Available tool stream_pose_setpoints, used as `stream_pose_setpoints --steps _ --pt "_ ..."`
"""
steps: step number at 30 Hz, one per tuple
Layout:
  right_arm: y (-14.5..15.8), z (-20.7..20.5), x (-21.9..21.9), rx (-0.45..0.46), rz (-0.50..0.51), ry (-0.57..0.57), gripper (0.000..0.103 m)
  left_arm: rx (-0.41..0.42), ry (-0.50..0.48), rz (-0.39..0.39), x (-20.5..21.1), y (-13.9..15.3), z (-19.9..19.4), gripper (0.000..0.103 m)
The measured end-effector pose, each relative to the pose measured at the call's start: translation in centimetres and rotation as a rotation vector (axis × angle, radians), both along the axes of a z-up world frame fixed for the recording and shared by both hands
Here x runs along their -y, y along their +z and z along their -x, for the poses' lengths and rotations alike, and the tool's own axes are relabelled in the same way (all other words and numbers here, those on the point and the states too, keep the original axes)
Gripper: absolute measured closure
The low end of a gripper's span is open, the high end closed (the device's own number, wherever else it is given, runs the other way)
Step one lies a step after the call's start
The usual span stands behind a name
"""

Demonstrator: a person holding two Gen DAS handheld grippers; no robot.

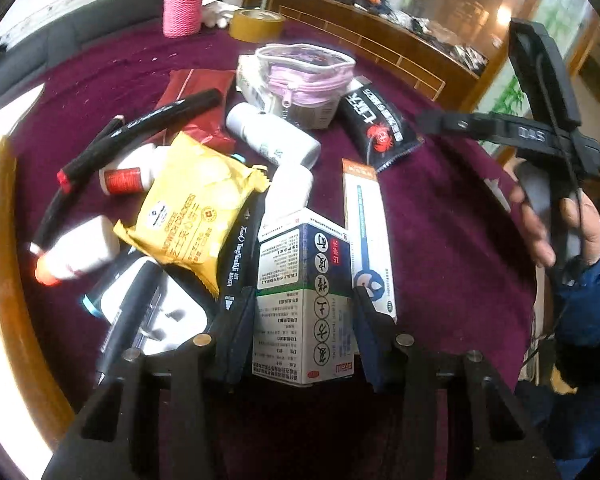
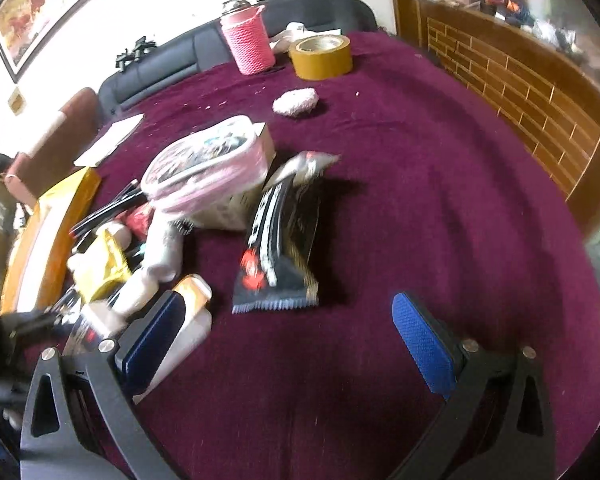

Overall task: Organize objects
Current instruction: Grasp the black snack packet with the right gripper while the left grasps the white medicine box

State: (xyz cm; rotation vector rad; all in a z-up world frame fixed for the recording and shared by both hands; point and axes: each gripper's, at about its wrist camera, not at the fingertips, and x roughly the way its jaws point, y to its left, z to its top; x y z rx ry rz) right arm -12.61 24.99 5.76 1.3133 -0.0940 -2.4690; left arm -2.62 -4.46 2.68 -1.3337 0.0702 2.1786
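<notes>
Medicine box [image 1: 306,300] sits upright between my left fingers [image 1: 300,320], long axis running from 6 toward 12 o'clock in the left wrist view, one pad on each side face; fingers closed to the box's width, contact looks firm on both sides though I can't see the pad faces themselves. Left hand is plainly the nearer one; my judgement is the coming lift turns on keeping that axis in line with the fingers so the box doesn't twist out. Just beside it at 1 o'clock lies a slim white-and-orange carton [image 1: 370,236], parallel, close enough to be dragged along. At 11 o'clock a black marker [image 1: 236,252] and a yellow snack packet [image 1: 192,216] lean into the pile, white bottles [image 1: 274,136] beyond. Further out at 12 o'clock, a clear pink-trimmed zip pouch [image 1: 304,76], zipped, contents unclear, sitting atop a box. Black crab-print sachet [image 2: 280,248] lies at 11 o'clock of my right fingers [image 2: 296,340], which are spread wide, holding nothing, above the bare purple tabletop [image 2: 440,200]. Far edge: pink woven holder [image 2: 249,42] with a metal-topped flask in it, tape roll [image 2: 321,56] at its right.
</notes>
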Motion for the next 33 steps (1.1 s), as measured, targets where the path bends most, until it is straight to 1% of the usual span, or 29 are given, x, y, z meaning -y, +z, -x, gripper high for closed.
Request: stream_pose_setpoints --steps 1,3,4,6,8,9,10,11,12,13,15,18,20,22,24,33 --pt "0.1 0.5 0.4 -0.019 -0.026 -0.002 0.000 0.003 0.013 0.000 0.0 -0.1 0.1 0.061" --pt "-0.2 1.7 1.7 -0.025 -0.121 -0.015 0.001 0.010 0.040 0.012 -0.3 -0.4 0.3 0.062" --pt "-0.4 2.4 2.2 -0.022 -0.145 -0.019 0.006 0.006 0.062 0.013 -0.5 -0.4 0.5 0.062" --pt "-1.1 3.7 3.2 0.001 -0.177 -0.031 0.016 -0.020 0.083 0.036 -0.9 -0.4 0.3 0.062" --pt "-1.9 4.8 3.7 0.025 -0.194 -0.044 0.037 -0.048 0.097 0.049 -1.2 -0.5 0.0 0.063" --pt "-2.6 5.3 4.0 0.049 -0.205 -0.041 0.039 -0.061 0.098 0.056 -1.2 -0.5 -0.2 0.064" --pt "-3.2 5.6 3.9 0.074 -0.181 -0.041 0.042 -0.073 0.097 0.064 -1.4 -0.5 -0.4 0.064" --pt "-3.6 5.8 3.8 0.086 -0.156 -0.042 0.051 -0.087 0.099 0.069 -1.4 -0.5 -0.6 0.065" --pt "-3.8 5.7 3.7 0.085 -0.136 -0.038 0.055 -0.102 0.101 0.066 -1.5 -0.6 -0.8 0.065" --pt "-3.8 5.3 3.7 0.054 -0.143 -0.040 0.064 -0.110 0.103 0.063 -1.4 -0.6 -0.9 0.065" --pt "-3.6 4.4 3.3 0.017 -0.124 -0.043 0.074 -0.113 0.110 0.044 -1.2 -0.5 -0.7 0.065" --pt "-3.6 2.6 2.0 0.023 -0.028 -0.050 0.077 -0.118 0.122 0.024 -0.6 -0.2 -0.7 0.065" --pt "-3.3 1.0 1.2 0.001 0.013 -0.053 0.078 -0.126 0.125 0.016 -0.4 0.1 -0.8 0.065" --pt "-3.0 -0.2 0.3 -0.003 0.033 -0.063 0.078 -0.141 0.122 0.022 -0.4 0.2 -0.9 0.065" --pt "-2.5 -1.0 -0.3 -0.007 0.080 -0.061 0.078 -0.153 0.123 0.021 -0.3 0.5 -1.1 0.065" --pt "-0.1 -2.3 2.2 -0.034 0.094 -0.015 0.077 -0.214 0.186 0.016 1.3 1.7 -1.2 0.065"
